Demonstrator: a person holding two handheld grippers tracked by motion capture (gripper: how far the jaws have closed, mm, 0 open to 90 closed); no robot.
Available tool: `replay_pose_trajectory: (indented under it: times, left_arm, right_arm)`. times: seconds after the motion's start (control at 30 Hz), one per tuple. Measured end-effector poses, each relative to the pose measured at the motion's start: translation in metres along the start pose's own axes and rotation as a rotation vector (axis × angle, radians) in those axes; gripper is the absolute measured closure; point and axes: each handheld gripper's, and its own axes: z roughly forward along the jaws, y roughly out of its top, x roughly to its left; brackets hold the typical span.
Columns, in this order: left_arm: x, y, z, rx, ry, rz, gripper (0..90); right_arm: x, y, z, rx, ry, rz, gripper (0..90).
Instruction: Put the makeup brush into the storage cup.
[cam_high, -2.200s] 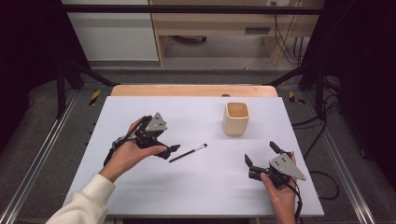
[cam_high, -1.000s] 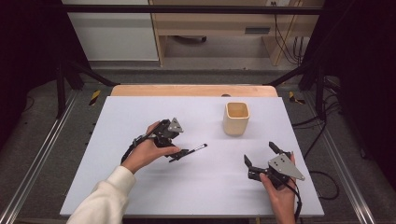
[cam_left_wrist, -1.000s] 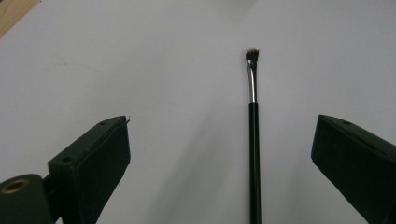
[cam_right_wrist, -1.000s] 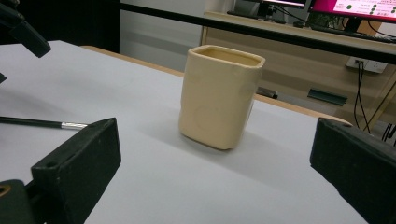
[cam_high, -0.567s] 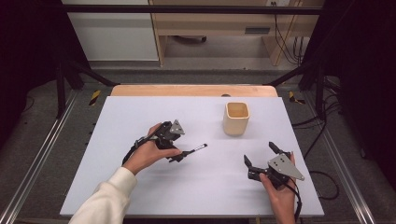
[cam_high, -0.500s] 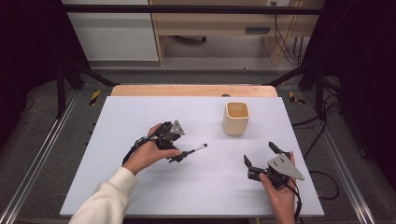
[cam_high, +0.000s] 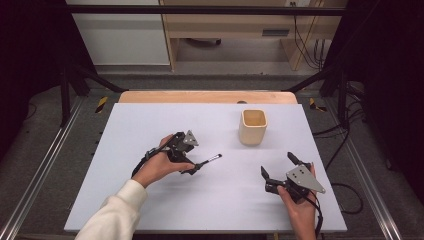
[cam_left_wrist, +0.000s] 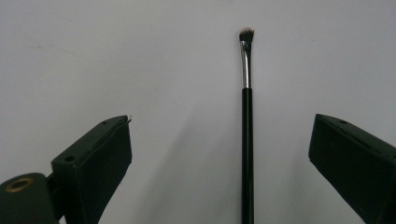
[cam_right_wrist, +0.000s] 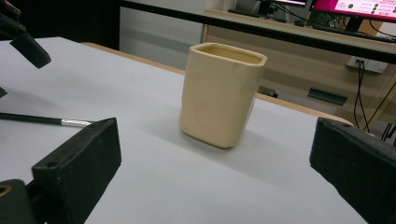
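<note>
The left claw (cam_left_wrist: 219, 154) is sitting wide open around the brush (cam_left_wrist: 246, 121) lying on the worktop (cam_high: 150, 130), the right claw (cam_high: 276, 167) open too.

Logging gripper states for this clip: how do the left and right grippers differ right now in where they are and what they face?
The left gripper sits low over the makeup brush, whose handle lies between its jaws, untouched; the right gripper has nothing between its jaws. The left one points along the brush; the right one faces the cream cup, well short of it. Both are open and hand-held over the white table.
</note>
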Motion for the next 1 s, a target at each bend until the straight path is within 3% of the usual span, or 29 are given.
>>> replay_pose_trajectory:
  times: [0.2,0.47,0.73,1.0]
  left_arm:
    - [-0.001,0.000,0.001,0.014,-0.013,-0.001,20.5]
    - [-0.001,-0.001,0.001,0.023,-0.026,-0.005,32.4]
    - [-0.002,-0.001,0.005,0.054,-0.048,0.021,46.3]
    - [-0.005,0.002,0.011,0.104,-0.068,0.030,53.9]
  right_arm:
    - [0.000,0.000,0.001,0.002,-0.001,-0.006,2.4]
    - [0.000,0.000,0.001,0.004,-0.003,-0.005,2.6]
    - [0.001,0.000,0.001,0.005,-0.008,-0.009,3.0]
    - [0.002,-0.001,0.002,0.012,-0.006,-0.013,3.0]
